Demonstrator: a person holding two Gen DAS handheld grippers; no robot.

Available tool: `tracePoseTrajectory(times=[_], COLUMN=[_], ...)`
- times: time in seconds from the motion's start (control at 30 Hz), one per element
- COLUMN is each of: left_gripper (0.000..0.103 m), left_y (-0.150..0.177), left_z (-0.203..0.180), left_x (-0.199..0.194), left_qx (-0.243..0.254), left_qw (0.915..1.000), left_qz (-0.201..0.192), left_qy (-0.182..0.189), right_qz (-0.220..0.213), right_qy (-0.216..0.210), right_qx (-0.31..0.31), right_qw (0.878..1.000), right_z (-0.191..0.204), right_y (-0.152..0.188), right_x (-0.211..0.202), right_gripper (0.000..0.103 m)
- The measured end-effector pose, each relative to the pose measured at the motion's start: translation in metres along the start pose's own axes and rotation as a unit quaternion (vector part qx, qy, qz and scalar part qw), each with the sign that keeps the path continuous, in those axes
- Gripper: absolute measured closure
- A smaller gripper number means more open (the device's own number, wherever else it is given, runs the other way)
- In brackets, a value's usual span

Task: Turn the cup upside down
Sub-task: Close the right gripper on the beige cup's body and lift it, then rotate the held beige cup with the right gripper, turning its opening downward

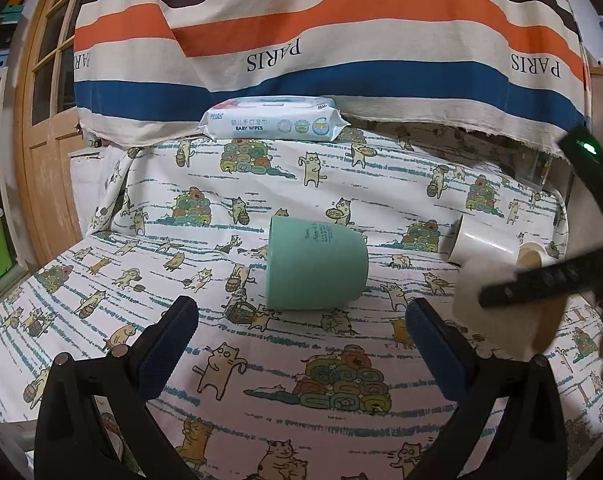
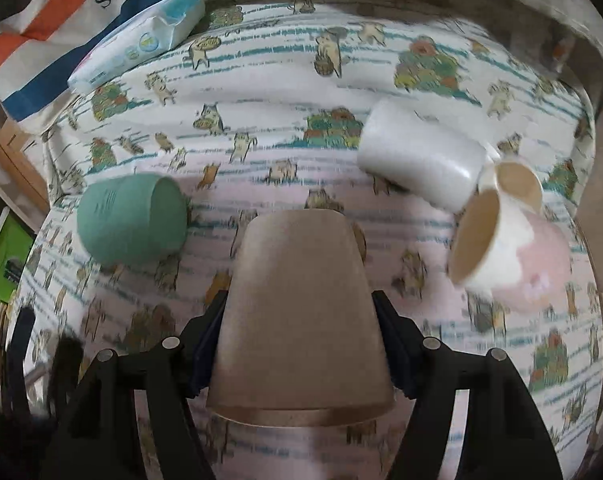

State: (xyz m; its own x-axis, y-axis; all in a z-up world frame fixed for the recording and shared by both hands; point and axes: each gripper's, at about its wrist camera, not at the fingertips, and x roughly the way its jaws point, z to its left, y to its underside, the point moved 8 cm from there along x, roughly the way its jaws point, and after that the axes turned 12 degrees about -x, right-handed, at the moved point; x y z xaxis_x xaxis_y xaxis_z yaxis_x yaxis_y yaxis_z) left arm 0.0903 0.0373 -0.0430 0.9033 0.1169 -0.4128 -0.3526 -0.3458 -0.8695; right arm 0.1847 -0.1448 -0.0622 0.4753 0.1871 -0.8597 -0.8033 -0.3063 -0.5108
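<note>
- Between the fingers of the right gripper (image 2: pixel 299 344), a tan tapered paper-like cup (image 2: pixel 297 320) is clamped across its side walls, narrow base pointing away from the camera and wide rim nearest it; this grip probably lets a wrist roll turn the mouth downward.
- Its height above the cat-print cloth-covered table (image 2: pixel 285 92) cannot be told; the right wrist view is motion-blurred.
- Left gripper (image 1: pixel 301 344): jaws wide apart, holding and touching nothing, hovering short of a mint-green ceramic cup (image 1: pixel 315 264) lying on its side.
- Right of it lie a white cylindrical cup (image 2: pixel 419 164) and a white cup with a tan interior (image 2: pixel 489 236), both tipped over.
- A pack of baby wipes (image 1: pixel 273 122) rests at the table's far edge against a striped hanging cloth (image 1: pixel 325 20).
</note>
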Motion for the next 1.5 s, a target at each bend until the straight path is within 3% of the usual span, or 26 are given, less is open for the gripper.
tracePoseTrajectory(times=[0.27,0.57,0.67,0.9,0.97,1.17,1.33,1.5], left_gripper=[0.000,0.000,0.000,0.000,0.000,0.000,0.000,0.000], left_y=[-0.001,0.001,0.001,0.000,0.000,0.000,-0.001,-0.001], left_z=[-0.001,-0.005,-0.006,-0.005,-0.006,-0.006,-0.010,-0.021], left_x=[-0.001,0.001,0.000,-0.001,-0.001,-0.002,-0.007,-0.013], left_qx=[0.000,0.007,0.008,0.008,0.008,0.011,0.022,0.047], left_qw=[1.0000,0.9999,0.9999,0.9999,0.9999,0.9999,0.9996,0.9983], left_qz=[-0.002,0.007,0.006,0.001,0.002,0.001,-0.015,-0.028], left_qy=[0.001,0.008,0.009,0.006,0.007,0.007,0.008,0.021], right_qz=[-0.029,-0.044,-0.061,-0.114,-0.140,-0.222,-0.243,-0.248], right_qy=[-0.004,-0.001,0.010,0.009,0.021,0.132,0.117,0.133], right_qx=[0.036,0.030,0.016,0.032,0.039,0.039,0.043,0.055], right_qw=[0.999,0.999,0.998,0.993,0.989,0.965,0.962,0.958], right_z=[0.003,0.009,0.012,-0.001,-0.011,-0.048,-0.067,-0.079], right_y=[0.036,0.054,0.056,0.056,0.058,0.068,0.076,0.085], right_x=[-0.010,0.003,-0.004,-0.032,-0.046,-0.085,-0.090,-0.097], right_gripper=[0.033,0.033,0.013,0.013,0.013,0.013,0.013,0.012])
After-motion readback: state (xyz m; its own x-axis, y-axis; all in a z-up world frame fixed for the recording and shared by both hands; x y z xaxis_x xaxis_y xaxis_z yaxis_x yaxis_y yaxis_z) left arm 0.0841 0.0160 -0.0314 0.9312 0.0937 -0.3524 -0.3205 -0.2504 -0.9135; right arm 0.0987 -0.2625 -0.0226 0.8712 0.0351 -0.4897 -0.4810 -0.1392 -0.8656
